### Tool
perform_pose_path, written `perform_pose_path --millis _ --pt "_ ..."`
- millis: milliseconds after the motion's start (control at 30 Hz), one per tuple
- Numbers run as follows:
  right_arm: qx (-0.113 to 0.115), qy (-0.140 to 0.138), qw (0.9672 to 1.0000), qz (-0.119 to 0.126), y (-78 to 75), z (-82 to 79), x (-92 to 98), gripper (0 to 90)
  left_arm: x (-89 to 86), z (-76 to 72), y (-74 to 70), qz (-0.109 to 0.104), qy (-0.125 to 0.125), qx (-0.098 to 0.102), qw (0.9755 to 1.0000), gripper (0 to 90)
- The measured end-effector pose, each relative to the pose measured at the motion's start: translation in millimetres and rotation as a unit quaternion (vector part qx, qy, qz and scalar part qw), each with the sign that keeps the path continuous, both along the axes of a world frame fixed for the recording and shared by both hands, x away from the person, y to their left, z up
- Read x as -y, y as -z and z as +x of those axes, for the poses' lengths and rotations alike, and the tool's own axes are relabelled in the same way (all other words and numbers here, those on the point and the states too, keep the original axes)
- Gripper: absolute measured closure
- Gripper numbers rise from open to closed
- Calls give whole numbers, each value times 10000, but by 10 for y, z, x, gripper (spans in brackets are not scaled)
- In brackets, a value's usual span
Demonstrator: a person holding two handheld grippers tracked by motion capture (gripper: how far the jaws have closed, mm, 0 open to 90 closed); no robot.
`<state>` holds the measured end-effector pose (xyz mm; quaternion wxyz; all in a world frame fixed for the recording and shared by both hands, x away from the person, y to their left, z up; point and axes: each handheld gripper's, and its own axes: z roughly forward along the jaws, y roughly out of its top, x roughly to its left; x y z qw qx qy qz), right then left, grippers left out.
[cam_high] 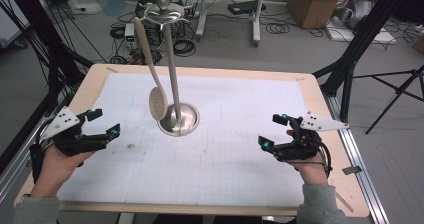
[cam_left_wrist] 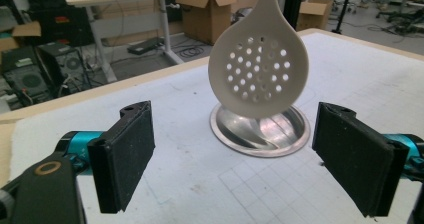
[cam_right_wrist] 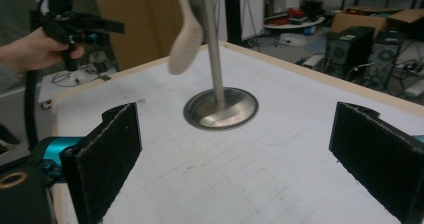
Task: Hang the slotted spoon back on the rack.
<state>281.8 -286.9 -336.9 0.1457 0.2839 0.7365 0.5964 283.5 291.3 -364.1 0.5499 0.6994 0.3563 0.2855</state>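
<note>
A metal utensil stand [cam_high: 179, 118] with a round base and a tall pole rises from the middle of the table. A beige slotted spoon [cam_high: 158, 103] hangs from the stand's top ring, bowl down. In the left gripper view the perforated bowl of the spoon [cam_left_wrist: 257, 74] hangs in front of the stand's base [cam_left_wrist: 260, 129]. My left gripper [cam_high: 104, 122] is open at the table's left side, jaws pointing toward the stand. My right gripper [cam_high: 274, 130] is open at the right side, well apart from the stand [cam_right_wrist: 220, 106]. Nothing is between either pair of jaws.
A white gridded mat [cam_high: 220, 134] covers the wooden table [cam_high: 90, 86]. Black tripod legs [cam_high: 350, 69] stand off the right edge, a dark frame at the left. Cables, computers and cardboard boxes [cam_high: 315, 4] lie on the floor beyond.
</note>
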Motion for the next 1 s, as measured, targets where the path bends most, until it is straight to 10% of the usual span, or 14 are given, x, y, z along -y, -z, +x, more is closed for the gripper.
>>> perform_pose_path --millis 500,1000 --pt "124 761 9970 -20 161 15 170 52 -101 -132 43 -52 -145 -40 9999 172" --pt "218 1125 9933 142 135 -13 362 51 -318 -168 41 -607 -522 23 9968 166"
